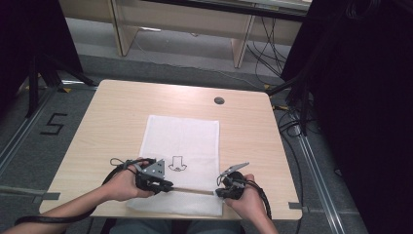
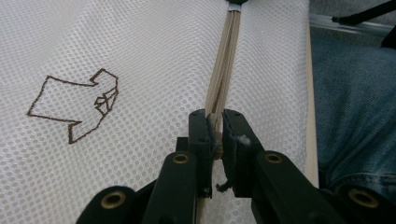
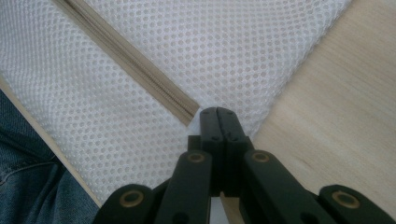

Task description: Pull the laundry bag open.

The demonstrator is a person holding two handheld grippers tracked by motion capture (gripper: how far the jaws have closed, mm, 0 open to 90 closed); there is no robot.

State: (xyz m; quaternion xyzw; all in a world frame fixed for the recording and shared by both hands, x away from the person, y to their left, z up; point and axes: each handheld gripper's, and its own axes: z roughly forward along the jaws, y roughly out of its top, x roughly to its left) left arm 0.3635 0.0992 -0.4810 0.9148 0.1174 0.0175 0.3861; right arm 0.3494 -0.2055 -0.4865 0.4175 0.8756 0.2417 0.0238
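A white mesh bag [image 1: 180,136] lies flat on the wooden table [image 1: 117,112], with a small brown stitched figure [image 1: 178,165] on it. A beige zipper [image 1: 192,190] runs across the bag near the table's front edge. My left gripper [image 1: 168,186] sits at the zipper's left end. In the left gripper view its jaws [image 2: 215,116] pinch the zipper [image 2: 224,70] where it meets them. My right gripper [image 1: 219,192] is at the zipper's right end. Its jaws [image 3: 217,112] are pressed together on the mesh fabric just past the zipper [image 3: 126,60].
A dark round cable hole [image 1: 219,100] sits near the table's far edge. The person's jeans [image 2: 355,116] show just beyond the front edge. Black stands and cables flank the table on the floor, and wooden furniture stands behind.
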